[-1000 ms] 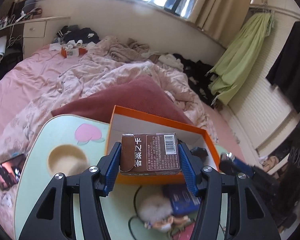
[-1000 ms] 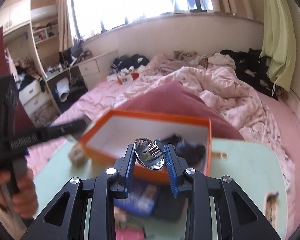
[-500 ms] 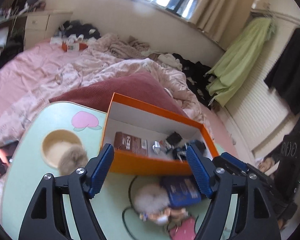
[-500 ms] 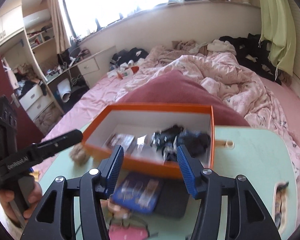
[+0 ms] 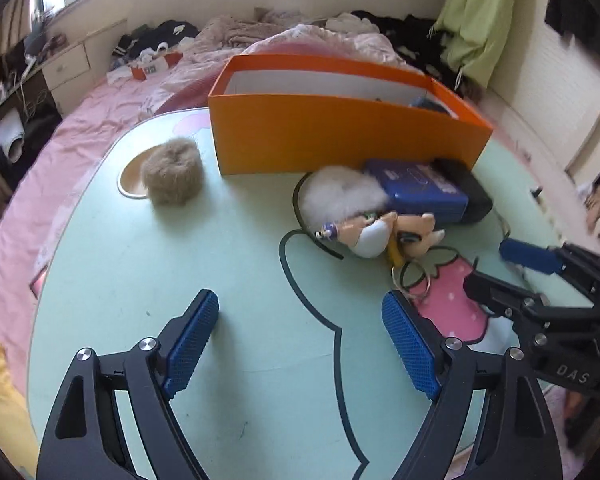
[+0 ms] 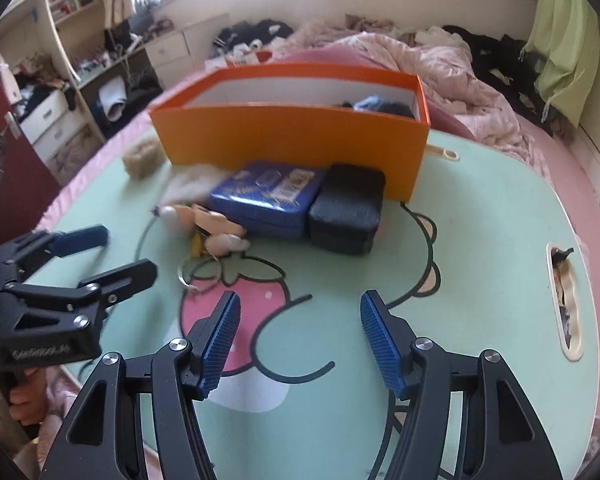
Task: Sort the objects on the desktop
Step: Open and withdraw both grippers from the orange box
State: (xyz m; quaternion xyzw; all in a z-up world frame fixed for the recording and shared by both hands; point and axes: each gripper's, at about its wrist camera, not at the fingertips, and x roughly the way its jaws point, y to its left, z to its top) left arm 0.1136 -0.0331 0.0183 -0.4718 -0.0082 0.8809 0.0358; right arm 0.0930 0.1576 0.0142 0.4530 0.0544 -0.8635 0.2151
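Box [image 5: 340, 140], orange, open-topped, white inside

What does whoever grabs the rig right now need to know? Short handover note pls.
Left gripper: open, empty, low over the table.
Right gripper: open, empty, beside it.
Orange box at the far edge already holds a few items.
Still on the table: brown fur ball, white fluffy piece, blue tin, black case, plush keychain.
Left to do: box those.
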